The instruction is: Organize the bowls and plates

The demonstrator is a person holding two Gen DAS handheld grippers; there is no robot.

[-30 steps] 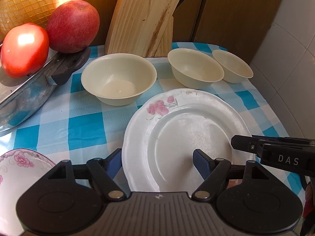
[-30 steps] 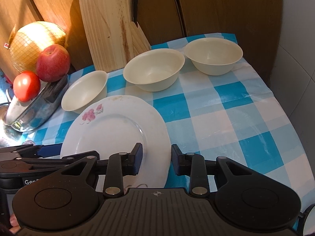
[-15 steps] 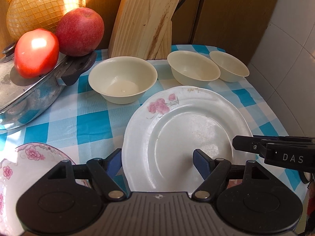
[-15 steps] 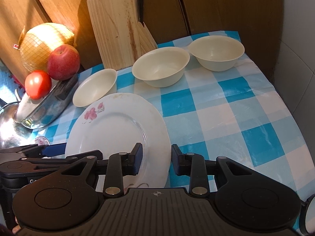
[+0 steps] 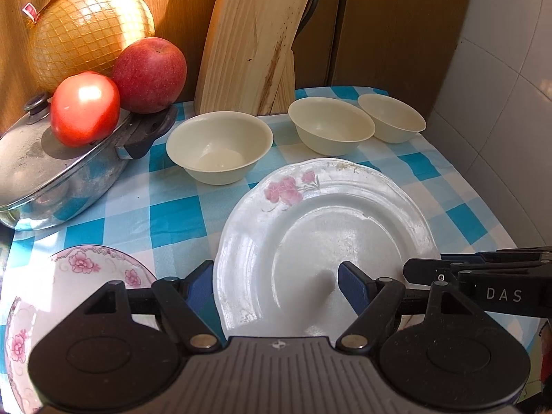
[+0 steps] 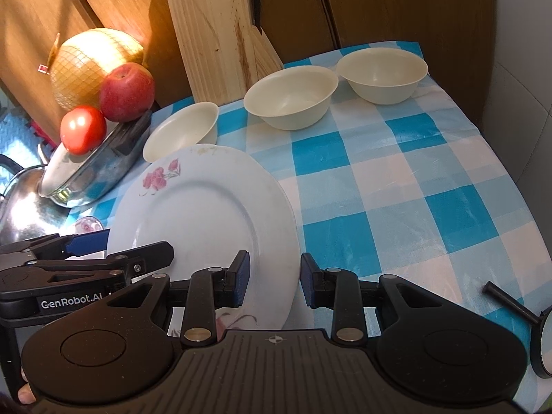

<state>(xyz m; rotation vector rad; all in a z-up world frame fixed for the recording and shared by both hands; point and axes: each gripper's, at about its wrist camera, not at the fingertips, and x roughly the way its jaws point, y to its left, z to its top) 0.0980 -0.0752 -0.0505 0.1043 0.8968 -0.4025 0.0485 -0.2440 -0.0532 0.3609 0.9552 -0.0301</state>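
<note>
Plate rim first: on my right gripper one blue pad lies over the plate's face and the other just past its right edge, close together, so I judge them clamped on the rim. My left gripper has its fingers wide apart, one beyond the left rim and one above the plate's well, straddling rather than pinching as far as I can see. Over the last second the plate has kept its place between my fingers while the bowls and the checked tablecloth have drawn away, so I read it as lifted off the cloth and travelling back with me. A second dish with a pink patterned rim has come further into the lower left of my left view, near the held plate's left edge. I take that as the likely stacking spot, so the plate step looks about halfway done and the bowls are untouched. I count two flowered dishes and three cream bowls: one near, one behind it, and one just beside that. Further out there is one lidded pot with one tomato and one apple resting on it, one netted pomelo and one knife block.
</note>
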